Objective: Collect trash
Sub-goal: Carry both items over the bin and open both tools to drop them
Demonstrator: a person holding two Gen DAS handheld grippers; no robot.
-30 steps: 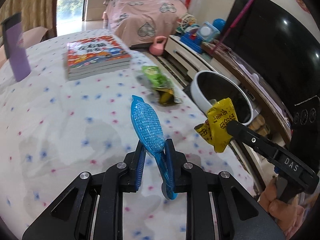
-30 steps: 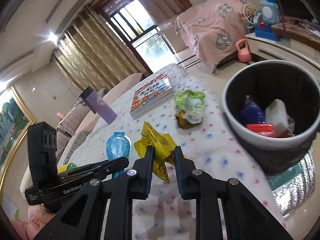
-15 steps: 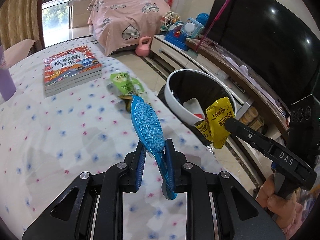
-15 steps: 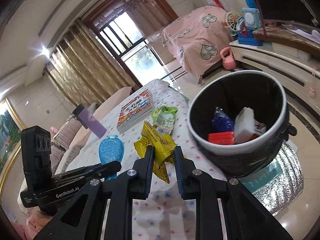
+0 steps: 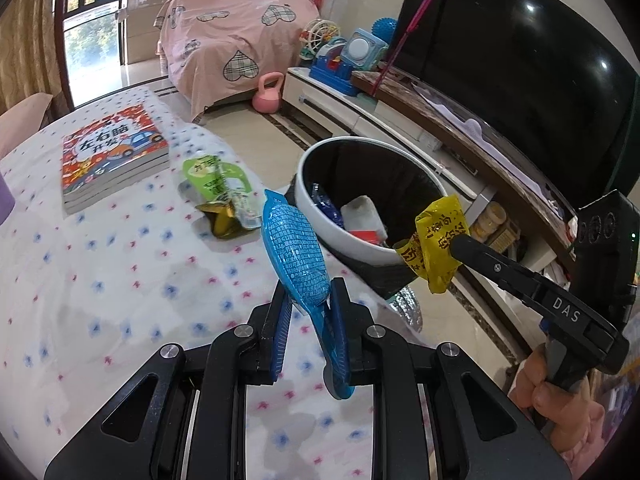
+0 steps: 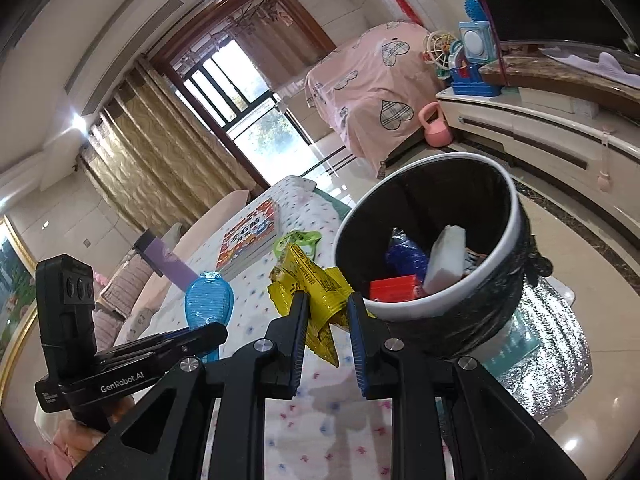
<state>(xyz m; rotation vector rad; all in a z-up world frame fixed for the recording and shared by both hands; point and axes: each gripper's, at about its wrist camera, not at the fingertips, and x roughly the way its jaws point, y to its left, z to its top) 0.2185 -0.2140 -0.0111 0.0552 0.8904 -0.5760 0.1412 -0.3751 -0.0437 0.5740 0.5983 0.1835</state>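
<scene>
— The table (image 5: 100, 280) with the spotted cloth takes up most of the room from here. Why is the bin (image 5: 340, 236) tucked right against its edge?

— So trash only has to travel a short way, I'd guess. It has a black liner, and there's already a blue bag, a white block and something red inside.

— And the stack of books (image 5: 112, 160) at the far end?

— Well apart from the bin, and not trash, so I judge it is meant to stay there. The green pouch (image 5: 218, 196) lying flat between the books and the bin looks like the piece yet to be collected.

— What are the two tools doing?

— The left gripper (image 5: 310, 308) is clamped tight on the lower end of a blue wrapper (image 5: 294, 252), which stands up above the jaws over the cloth, near the bin's rim. The right gripper (image 6: 326, 312) is nearly closed on a crumpled yellow wrapper (image 6: 310, 284), held just beside the rim.

— Both loaded at once?

— One trip for two pieces, it seems. Neither is over the opening yet.
</scene>
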